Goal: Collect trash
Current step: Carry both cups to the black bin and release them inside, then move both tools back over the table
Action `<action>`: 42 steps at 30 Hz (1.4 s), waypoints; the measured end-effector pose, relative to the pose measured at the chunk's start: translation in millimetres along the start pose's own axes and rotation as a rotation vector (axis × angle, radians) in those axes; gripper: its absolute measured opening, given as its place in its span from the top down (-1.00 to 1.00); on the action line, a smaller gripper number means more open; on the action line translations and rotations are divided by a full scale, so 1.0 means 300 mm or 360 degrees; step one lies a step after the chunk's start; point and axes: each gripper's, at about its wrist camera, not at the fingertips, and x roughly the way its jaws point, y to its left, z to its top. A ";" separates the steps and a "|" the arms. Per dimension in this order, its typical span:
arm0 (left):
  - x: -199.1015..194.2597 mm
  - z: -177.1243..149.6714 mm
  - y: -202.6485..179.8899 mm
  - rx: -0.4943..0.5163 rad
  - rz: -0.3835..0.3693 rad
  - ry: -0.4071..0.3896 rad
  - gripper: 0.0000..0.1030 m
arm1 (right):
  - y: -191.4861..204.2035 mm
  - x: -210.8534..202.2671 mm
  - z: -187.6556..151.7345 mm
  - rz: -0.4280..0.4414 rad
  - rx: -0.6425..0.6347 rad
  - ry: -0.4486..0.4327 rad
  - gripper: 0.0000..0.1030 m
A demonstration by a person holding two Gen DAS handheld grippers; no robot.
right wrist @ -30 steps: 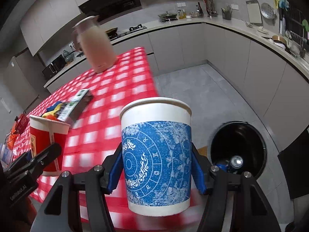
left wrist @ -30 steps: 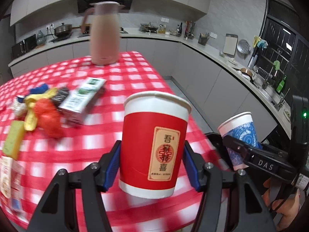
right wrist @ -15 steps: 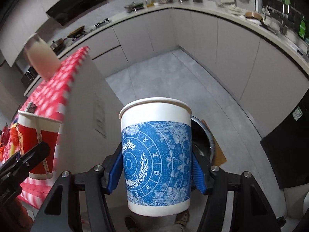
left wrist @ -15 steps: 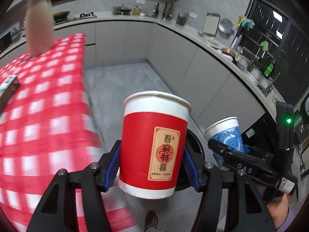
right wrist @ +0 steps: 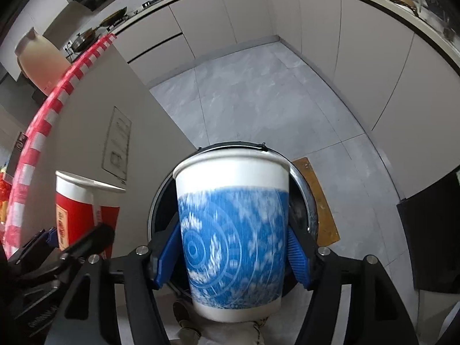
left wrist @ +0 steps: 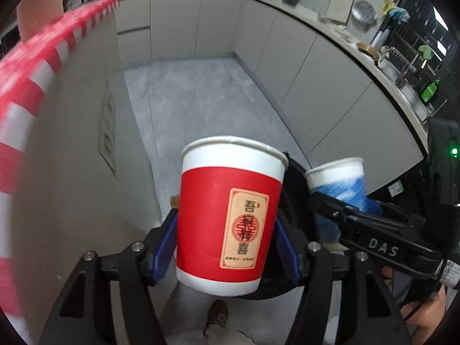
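My left gripper is shut on a red paper cup with a gold label, held upright. My right gripper is shut on a blue-patterned paper cup, also upright. Both cups hang over a round black trash bin on the grey floor; the cups hide most of its opening. The right gripper and blue cup show at the right of the left wrist view. The red cup shows at the left of the right wrist view.
The table with the red-checked cloth and its grey side panel stands to the left. A pink jug is on it. Grey cabinets curve around the floor. A brown cardboard piece lies beside the bin.
Both grippers have swung away from the table and lowered with their cups, now above the trash bin. The tabletop has moved out to the left edge.
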 end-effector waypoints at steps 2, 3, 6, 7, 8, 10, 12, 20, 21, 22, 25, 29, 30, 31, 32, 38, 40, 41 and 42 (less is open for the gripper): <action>0.035 0.001 -0.005 -0.0005 0.0003 0.0044 -0.38 | -0.015 0.023 0.009 -0.0004 -0.0009 0.0003 -0.53; 0.047 0.002 -0.006 -0.0004 0.0019 0.0067 -0.41 | -0.017 0.029 0.013 -0.0009 -0.0006 0.0000 -0.53; 0.037 0.014 -0.009 -0.0023 0.0037 0.0066 -0.42 | -0.040 0.024 0.022 -0.0026 0.0019 -0.0032 -0.53; 0.023 0.020 -0.011 -0.0023 0.0042 0.0047 -0.42 | -0.048 0.013 0.024 -0.0029 0.0031 -0.0040 -0.53; -0.003 0.027 -0.015 -0.0017 0.0045 0.0024 -0.43 | -0.050 0.004 0.026 -0.0031 0.0039 -0.0047 -0.53; -0.037 0.042 -0.020 -0.0002 0.0045 -0.0011 -0.44 | -0.045 -0.014 0.035 -0.0034 0.0049 -0.0064 -0.53; -0.076 0.058 -0.037 0.0019 0.0053 -0.0044 -0.44 | -0.040 -0.036 0.040 -0.0043 0.0051 -0.0079 -0.53; -0.270 0.052 -0.014 0.0081 0.0014 -0.0148 -0.45 | 0.039 -0.183 0.035 -0.0071 0.0068 -0.0185 -0.53; -0.292 0.049 -0.010 0.0084 0.0010 -0.0160 -0.45 | 0.050 -0.202 0.034 -0.0073 0.0067 -0.0198 -0.53; -0.311 0.049 0.001 0.0087 0.0008 -0.0174 -0.45 | 0.071 -0.227 0.030 -0.0078 0.0064 -0.0218 -0.53; -0.390 0.044 0.036 0.0095 -0.0005 -0.0223 -0.45 | 0.136 -0.290 0.015 -0.0082 0.0056 -0.0267 -0.53; -0.472 0.051 0.098 0.0090 0.0003 -0.0276 -0.45 | 0.249 -0.358 -0.004 -0.0069 0.0028 -0.0320 -0.53; -0.491 0.049 0.119 0.0085 0.0009 -0.0288 -0.45 | 0.289 -0.377 -0.013 -0.0058 0.0016 -0.0336 -0.53; -0.510 0.046 0.143 0.0079 0.0016 -0.0302 -0.45 | 0.317 -0.387 -0.018 -0.0052 0.0007 -0.0345 -0.53; -0.531 0.040 0.173 0.0070 0.0024 -0.0314 -0.45 | 0.352 -0.398 -0.023 -0.0043 -0.0005 -0.0355 -0.53; -0.629 0.005 0.355 -0.0012 0.0094 -0.0367 -0.45 | 0.583 -0.431 -0.059 0.0028 -0.0088 -0.0395 -0.53; -0.658 -0.011 0.410 -0.0034 0.0116 -0.0378 -0.45 | 0.660 -0.434 -0.070 0.0049 -0.0116 -0.0401 -0.53; -0.672 -0.022 0.446 -0.0047 0.0127 -0.0382 -0.45 | 0.688 -0.433 -0.076 0.0056 -0.0124 -0.0404 -0.53; -0.686 -0.035 0.476 -0.0058 0.0133 -0.0385 -0.45 | 0.739 -0.432 -0.088 0.0066 -0.0140 -0.0408 -0.53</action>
